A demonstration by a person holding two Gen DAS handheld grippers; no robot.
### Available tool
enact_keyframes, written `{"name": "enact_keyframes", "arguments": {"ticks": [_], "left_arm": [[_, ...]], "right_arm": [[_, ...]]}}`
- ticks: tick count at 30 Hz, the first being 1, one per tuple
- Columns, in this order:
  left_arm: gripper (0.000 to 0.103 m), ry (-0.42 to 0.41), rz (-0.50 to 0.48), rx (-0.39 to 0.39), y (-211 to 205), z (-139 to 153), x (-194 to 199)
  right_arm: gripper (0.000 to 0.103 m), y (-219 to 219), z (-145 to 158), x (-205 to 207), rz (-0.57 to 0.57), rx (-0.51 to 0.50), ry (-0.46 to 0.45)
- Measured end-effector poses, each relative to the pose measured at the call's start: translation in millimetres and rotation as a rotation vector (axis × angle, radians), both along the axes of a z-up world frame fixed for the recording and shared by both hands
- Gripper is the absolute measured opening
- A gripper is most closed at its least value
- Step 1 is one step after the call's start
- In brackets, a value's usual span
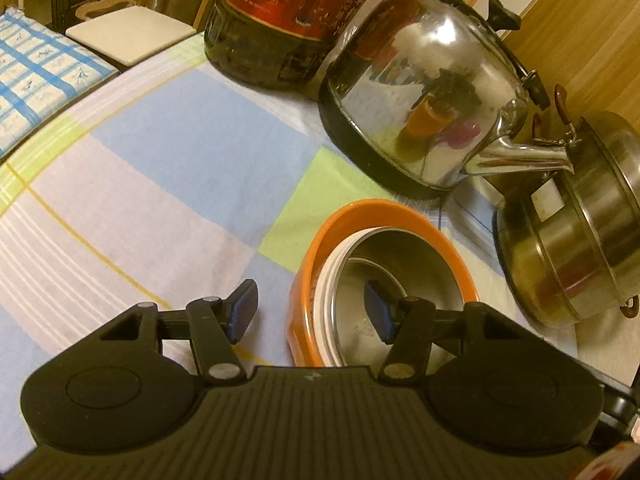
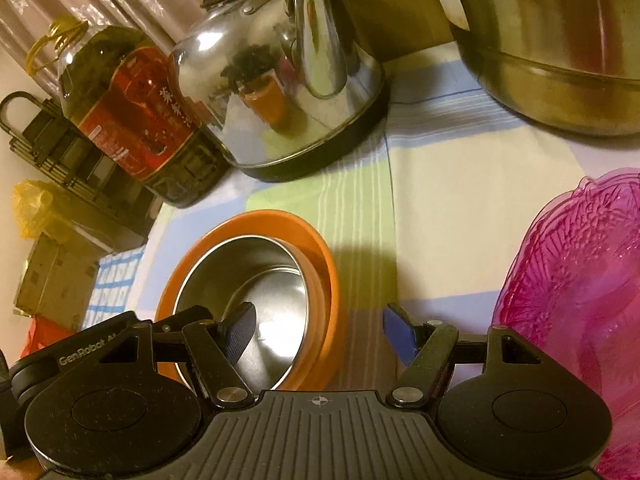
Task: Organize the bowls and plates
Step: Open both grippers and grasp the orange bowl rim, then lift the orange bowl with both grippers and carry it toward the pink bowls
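An orange bowl [image 1: 384, 210] stands on the checked tablecloth [image 1: 160, 160], with a white bowl [image 1: 324, 300] and a steel bowl [image 1: 400, 264] nested inside. My left gripper [image 1: 311, 310] is open and straddles the stack's left wall, one finger outside and one inside the steel bowl, pads apart from the wall. In the right wrist view my right gripper [image 2: 319, 332] is open astride the right wall of the orange bowl [image 2: 280, 218]. Its left finger is inside the steel bowl [image 2: 248, 264]. A pink translucent dish [image 2: 580, 300] lies to the right.
A shiny kettle [image 1: 420, 80] and a big oil bottle [image 1: 272, 20] stand behind the bowls. A lidded steel pot [image 1: 580, 240] sits at the right. A cream chair seat [image 1: 132, 32] lies beyond the table's far edge. Boxes and a yellow bag [image 2: 32, 208] sit off the table's left.
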State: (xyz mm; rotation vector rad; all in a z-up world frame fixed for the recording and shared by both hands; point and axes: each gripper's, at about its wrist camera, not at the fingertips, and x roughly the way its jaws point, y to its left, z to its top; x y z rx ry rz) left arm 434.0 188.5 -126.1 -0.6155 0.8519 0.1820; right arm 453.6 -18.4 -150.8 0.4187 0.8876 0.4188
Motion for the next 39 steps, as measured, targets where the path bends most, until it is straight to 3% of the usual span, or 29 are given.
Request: {"name": "enact_keyframes", "arguments": {"ticks": [13,17,23,39], "left_arm": [[0.048,-0.003,0.010,-0.009,2,-7,6],[0.044,-0.010,0.011,-0.011,2,-6,5],[0.041,-0.011,0.003,-0.010,1,-7,5],[0.022,0.000,-0.017,0.003,-3,-11,9]], "right_arm": [[0.069,3,-1,6,-0.013,0.014,-0.008],[0.058,7,-3,8,-0.009,-0.009,0.002],[0.048,12,-7,8,0.003,-0.032,0.011],[0.035,19,-17,11,0.016,-0.049,0.014]]}}
